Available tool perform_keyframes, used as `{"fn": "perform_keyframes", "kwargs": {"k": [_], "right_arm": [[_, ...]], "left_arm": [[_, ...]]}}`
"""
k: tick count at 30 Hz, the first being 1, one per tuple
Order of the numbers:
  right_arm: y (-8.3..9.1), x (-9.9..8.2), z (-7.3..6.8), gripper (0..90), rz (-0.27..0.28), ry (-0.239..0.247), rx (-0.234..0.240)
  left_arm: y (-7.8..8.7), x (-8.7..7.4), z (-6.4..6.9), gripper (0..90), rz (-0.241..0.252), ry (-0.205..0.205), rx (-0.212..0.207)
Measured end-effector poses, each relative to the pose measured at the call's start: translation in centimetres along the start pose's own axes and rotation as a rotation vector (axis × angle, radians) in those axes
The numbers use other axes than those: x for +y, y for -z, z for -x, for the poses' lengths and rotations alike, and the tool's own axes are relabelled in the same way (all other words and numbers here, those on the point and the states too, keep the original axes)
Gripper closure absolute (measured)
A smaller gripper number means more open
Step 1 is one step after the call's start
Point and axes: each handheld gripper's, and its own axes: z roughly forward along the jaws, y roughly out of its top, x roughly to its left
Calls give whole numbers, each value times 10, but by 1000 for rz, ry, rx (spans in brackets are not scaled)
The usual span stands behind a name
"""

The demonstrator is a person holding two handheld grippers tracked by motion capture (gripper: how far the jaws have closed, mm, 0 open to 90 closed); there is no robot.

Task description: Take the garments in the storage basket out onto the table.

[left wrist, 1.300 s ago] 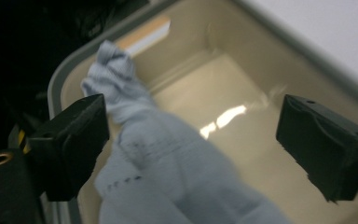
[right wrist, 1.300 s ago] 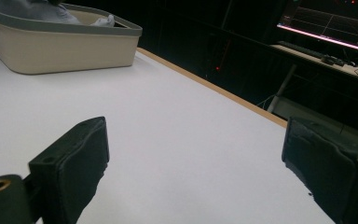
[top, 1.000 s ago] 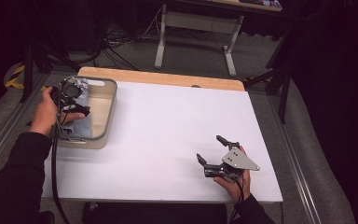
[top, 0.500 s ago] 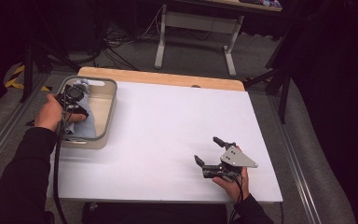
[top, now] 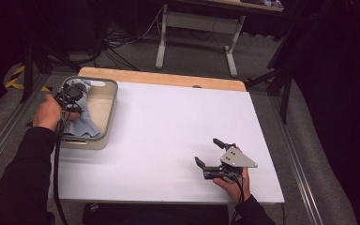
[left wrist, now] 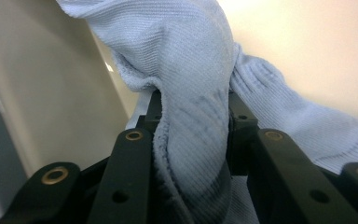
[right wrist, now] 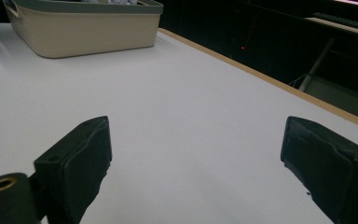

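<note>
So the thing here is a light blue cloth [left wrist: 193, 70], ribbed knit, soft and pretty rumpled. A thick fold of it is bunched up and squeezed between the two black fingers [left wrist: 130, 154] of the left gripper [left wrist: 192, 109], which have just been closing on it. From the pinch, the rest spills up and away past the fingertips, with another stretch trailing off to one side. From above, it lies crumpled inside the beige tub [top: 107, 110], spread below and beside the fingers.
</note>
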Motion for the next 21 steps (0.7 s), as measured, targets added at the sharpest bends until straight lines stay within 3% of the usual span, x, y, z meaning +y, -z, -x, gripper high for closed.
{"fn": "perform_keyframes", "kwargs": {"k": [3, 5, 9, 14, 21], "right_arm": [[1, 1, 0, 96, 5, 7, -5], [1, 1, 0, 100, 13, 5, -9], [2, 2, -1, 102, 19, 11, -15], [2, 2, -1, 105, 28, 15, -17], [5, 4, -2, 110, 39, 22, -26]], "left_arm": [[2, -3, -1, 707, 31, 9, -6], [8, -8, -5, 710, 91, 11, -21], [17, -15, -8, 717, 160, 23, -20], [30, -22, -8, 719, 224, 36, -10], [39, -26, -4, 721, 299, 54, -34]]}}
